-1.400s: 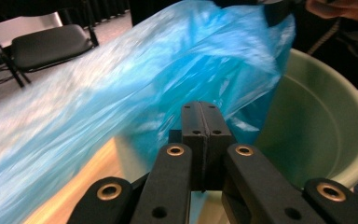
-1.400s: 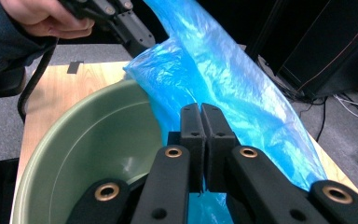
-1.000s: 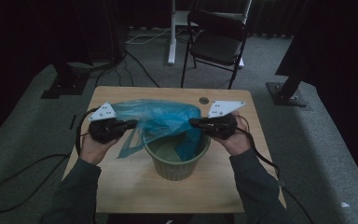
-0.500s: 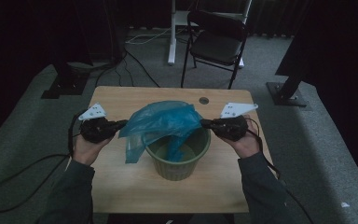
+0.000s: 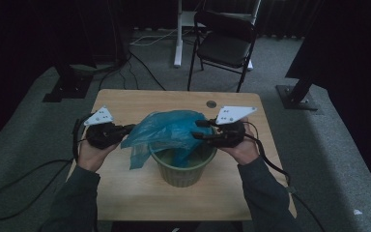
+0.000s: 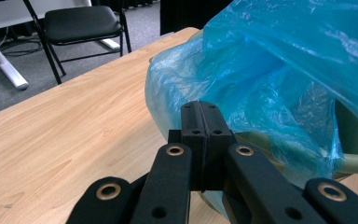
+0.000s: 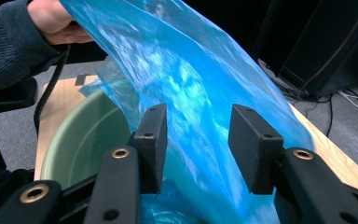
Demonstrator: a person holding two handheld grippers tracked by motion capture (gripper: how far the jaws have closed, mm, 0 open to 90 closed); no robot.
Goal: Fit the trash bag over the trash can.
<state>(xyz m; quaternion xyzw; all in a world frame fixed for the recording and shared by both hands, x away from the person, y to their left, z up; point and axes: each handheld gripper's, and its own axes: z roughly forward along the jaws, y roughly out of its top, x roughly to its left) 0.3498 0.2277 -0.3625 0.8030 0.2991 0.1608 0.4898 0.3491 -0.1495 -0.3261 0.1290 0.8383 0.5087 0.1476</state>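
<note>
High view: blue bag (image 5: 171,133) is draped over the green bin (image 5: 183,166) mid-frame; left hand-held gripper (image 5: 125,129) is clamped on its edge, right hand-held gripper (image 5: 199,130) has just been opened with the film loose between. Regrasping the rim probably comes next.

the crinkled blue plastic bag (image 5: 170,131) drapes across the round green bin (image 5: 183,169), blocking its mouth. bare wooden table (image 5: 140,198) lies open in front of the bin.

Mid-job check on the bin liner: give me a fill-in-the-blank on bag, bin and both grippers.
The blue bag drapes over a ____ bin.
The left gripper is ____ on the bag's edge.
The right gripper, whose jaws have just been opening, now stands ____, with the bag between its pads.
Behind the table stands a black ____.
Missing words: green; shut; open; chair
</note>
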